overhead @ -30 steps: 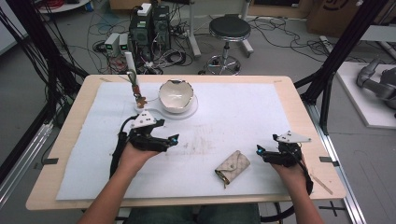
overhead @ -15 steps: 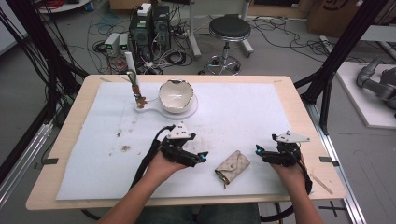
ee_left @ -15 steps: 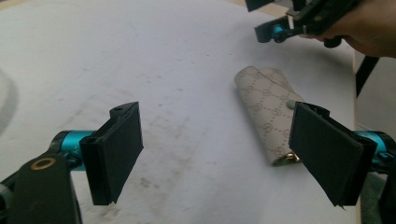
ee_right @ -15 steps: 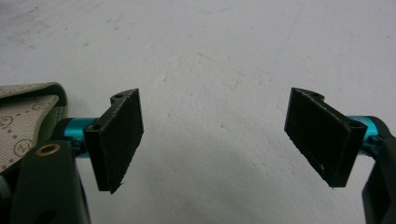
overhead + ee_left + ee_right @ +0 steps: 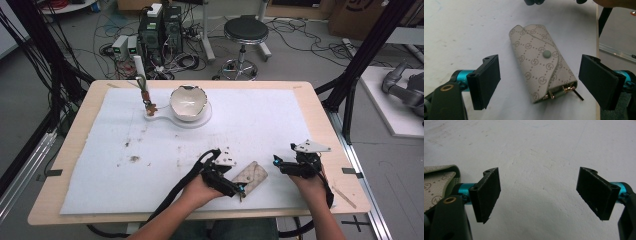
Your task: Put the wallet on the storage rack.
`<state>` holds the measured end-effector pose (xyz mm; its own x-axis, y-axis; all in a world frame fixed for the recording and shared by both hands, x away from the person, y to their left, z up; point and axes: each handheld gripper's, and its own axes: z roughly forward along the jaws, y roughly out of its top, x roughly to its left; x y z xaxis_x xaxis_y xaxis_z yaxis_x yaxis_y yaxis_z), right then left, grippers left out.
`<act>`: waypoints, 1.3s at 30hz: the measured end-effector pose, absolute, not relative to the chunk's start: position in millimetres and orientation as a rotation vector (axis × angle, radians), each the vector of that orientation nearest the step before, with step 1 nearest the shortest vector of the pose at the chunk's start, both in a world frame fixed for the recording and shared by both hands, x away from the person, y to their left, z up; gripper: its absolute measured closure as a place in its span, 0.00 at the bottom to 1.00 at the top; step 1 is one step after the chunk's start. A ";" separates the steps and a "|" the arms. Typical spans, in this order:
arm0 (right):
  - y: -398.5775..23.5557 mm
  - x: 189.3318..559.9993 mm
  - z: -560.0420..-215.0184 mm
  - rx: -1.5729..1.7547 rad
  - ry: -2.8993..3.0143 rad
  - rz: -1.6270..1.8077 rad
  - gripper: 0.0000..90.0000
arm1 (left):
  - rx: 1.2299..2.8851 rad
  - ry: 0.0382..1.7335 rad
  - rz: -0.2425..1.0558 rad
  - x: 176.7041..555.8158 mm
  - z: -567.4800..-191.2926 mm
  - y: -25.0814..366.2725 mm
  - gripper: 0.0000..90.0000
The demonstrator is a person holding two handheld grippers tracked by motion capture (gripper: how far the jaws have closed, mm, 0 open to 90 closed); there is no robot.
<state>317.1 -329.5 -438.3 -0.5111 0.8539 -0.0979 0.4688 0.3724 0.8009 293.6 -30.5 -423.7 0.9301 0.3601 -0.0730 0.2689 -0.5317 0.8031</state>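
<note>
A beige patterned key pouch (image 5: 251, 175) lies flat on the white mat near the table's front edge, its flap snapped shut and metal clips at one end (image 5: 559, 91). My left gripper (image 5: 239, 189) is open and straddles the pouch (image 5: 541, 62), one jaw on each side, neither touching it. My right gripper (image 5: 276, 162) is open just right of the pouch with nothing between its jaws (image 5: 539, 192). The pouch's edge (image 5: 436, 185) shows at the left of the right gripper view.
A white bowl (image 5: 188, 101) sits on a white board (image 5: 200, 120) at the back of the mat, with a small stand (image 5: 145, 95) beside it. Dark crumbs (image 5: 134, 159) speckle the mat's left half. The table's right edge (image 5: 597, 32) is close to the pouch.
My left gripper has travelled right and toward the front edge, from the mat's middle left to the pouch, and now straddles it. The right gripper has stayed put.
</note>
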 end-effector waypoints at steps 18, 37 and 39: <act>-325.8 317.0 -438.7 1.127 2.144 1.005 0.22 | 2.267 0.482 0.219 282.9 -454.9 -64.3 0.18; -325.7 317.5 -439.9 1.127 2.146 1.003 0.22 | 2.210 0.495 0.187 288.2 -446.2 -47.1 0.40; -325.5 317.6 -439.9 1.130 2.149 1.006 0.22 | 2.194 0.504 0.191 290.0 -441.4 -43.4 0.40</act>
